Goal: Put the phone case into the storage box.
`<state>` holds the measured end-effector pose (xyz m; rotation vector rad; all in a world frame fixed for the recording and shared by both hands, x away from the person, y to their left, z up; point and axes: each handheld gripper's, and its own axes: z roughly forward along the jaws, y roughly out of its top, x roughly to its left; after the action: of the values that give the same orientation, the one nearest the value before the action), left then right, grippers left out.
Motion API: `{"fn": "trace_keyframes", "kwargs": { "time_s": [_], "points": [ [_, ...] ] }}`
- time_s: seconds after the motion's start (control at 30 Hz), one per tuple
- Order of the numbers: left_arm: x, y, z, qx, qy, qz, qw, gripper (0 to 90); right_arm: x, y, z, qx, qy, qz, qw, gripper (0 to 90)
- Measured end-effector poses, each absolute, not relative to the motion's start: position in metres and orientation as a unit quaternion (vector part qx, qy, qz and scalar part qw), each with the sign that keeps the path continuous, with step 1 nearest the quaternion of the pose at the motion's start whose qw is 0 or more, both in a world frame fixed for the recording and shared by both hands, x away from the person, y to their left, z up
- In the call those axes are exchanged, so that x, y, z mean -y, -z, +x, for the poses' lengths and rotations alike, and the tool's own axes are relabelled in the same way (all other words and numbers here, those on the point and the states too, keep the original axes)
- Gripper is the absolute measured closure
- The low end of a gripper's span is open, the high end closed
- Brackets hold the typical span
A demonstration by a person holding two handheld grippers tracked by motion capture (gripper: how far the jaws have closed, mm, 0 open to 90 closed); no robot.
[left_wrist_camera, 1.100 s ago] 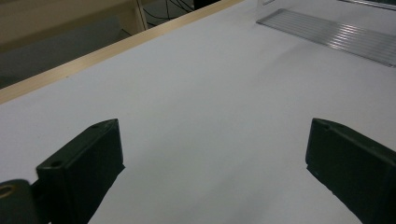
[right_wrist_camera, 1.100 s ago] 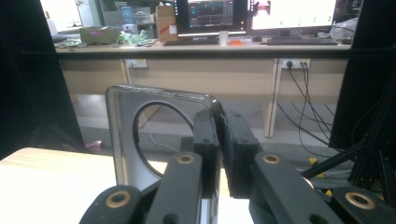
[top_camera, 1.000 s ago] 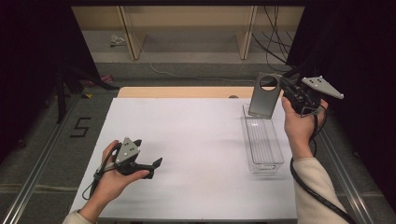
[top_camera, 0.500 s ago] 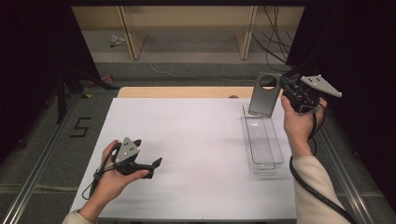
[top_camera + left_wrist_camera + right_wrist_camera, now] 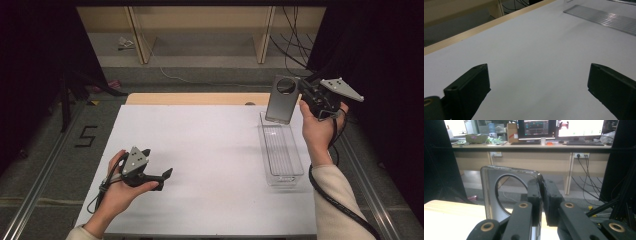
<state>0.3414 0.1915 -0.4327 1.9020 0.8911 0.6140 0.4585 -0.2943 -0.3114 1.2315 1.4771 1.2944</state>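
A flat grey phone (image 5: 281,100) with a round camera ring hangs upright above the far end of a clear plastic tray (image 5: 295,167) at the table's right side. My right gripper (image 5: 301,95) is shut on the phone's edge, and in the right gripper view the jaws (image 5: 541,192) pinch the phone (image 5: 490,192) near its upper corner. Near the front left, my left gripper (image 5: 164,180) rests in the hand just over the white table, pointing right. Its jaws (image 5: 540,87) stand wide open with nothing between them.
The white table sheet (image 5: 210,145) has a wooden strip (image 5: 200,98) along its back edge. The ribbed tray floor (image 5: 604,18) lies ahead of the left gripper. Wooden shelf legs and cables stand behind the table, and metal rails run along both sides.
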Motion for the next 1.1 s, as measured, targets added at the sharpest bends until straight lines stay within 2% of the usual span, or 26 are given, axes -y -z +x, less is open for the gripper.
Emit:
{"fn": "trace_keyframes", "kwargs": {
  "time_s": [1.1],
  "points": [
    [-0.193,0.433,0.342,-0.364,-0.251,0.771,0.458,3.6,0.292,0.316,0.475,-0.589,-0.505,0.488,0.401,84.6]
  ]
}}
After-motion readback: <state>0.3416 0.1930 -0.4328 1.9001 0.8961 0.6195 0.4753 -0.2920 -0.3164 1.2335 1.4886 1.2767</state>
